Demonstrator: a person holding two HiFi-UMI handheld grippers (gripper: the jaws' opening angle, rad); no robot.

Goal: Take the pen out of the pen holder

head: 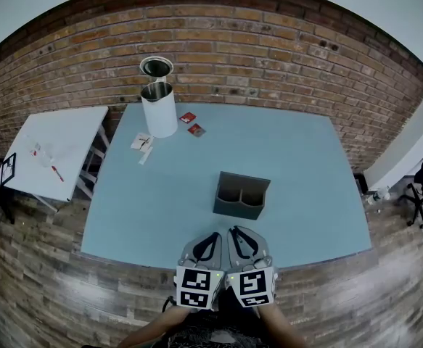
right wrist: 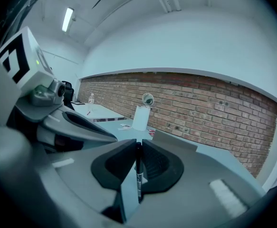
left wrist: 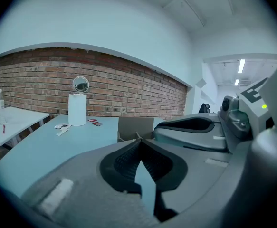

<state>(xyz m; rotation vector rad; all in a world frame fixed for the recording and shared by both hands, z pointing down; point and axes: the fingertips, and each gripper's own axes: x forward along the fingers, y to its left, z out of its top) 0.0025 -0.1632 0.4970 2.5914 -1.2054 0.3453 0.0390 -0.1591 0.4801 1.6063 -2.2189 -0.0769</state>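
Note:
The dark grey pen holder (head: pixel 241 195) stands upright on the blue table (head: pixel 160 209), a little right of centre; both of its compartments look empty. It shows ahead of the jaws in the left gripper view (left wrist: pixel 135 128) and in the right gripper view (right wrist: pixel 174 139). My right gripper (head: pixel 233 232) hangs at the table's near edge, short of the holder. Its jaws (right wrist: pixel 138 145) are shut on a thin black pen (right wrist: pixel 138 174) that lies along them. Close beside it, my left gripper (head: pixel 215 235) is shut with nothing between its jaws (left wrist: pixel 139 144).
A white cylinder (head: pixel 159 109) with a round mirror (head: pixel 156 67) behind it stands at the table's far left. Red packets (head: pixel 191 124) and paper slips (head: pixel 142 143) lie near it. A white side table (head: pixel 51 151) is to the left, a brick wall behind.

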